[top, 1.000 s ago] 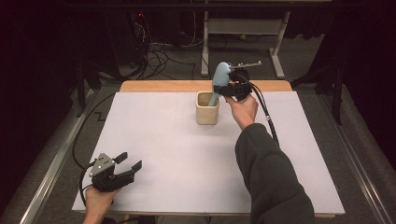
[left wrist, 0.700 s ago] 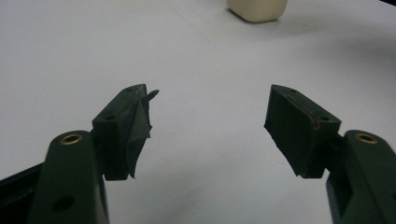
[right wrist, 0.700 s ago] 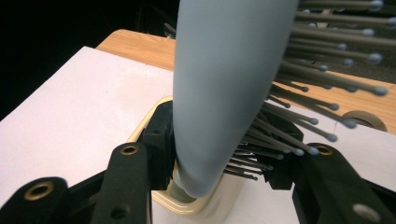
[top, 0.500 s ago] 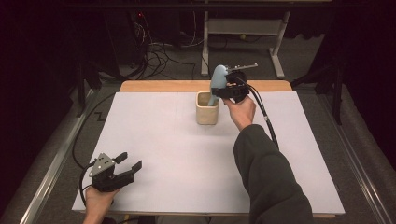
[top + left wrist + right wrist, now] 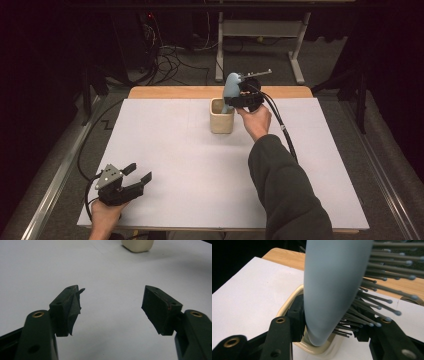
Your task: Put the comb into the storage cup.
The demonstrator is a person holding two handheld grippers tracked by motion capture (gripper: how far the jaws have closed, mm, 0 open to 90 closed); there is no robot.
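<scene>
While unlabelled, hairbrush (image 5: pixel 332 290) stands in cup (image 5: pixel 221 121).

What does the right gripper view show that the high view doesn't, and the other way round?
The right gripper view alone shows the hairbrush's ball-tipped bristles and the right gripper with one jaw against the brush's smooth back, the other at the bristle side. The high view alone shows the left gripper, open, resting at the table's near left corner, the person's dark sleeve, and cables on the floor. Both show the grey-blue hairbrush standing in the cream cup on the white table.
</scene>
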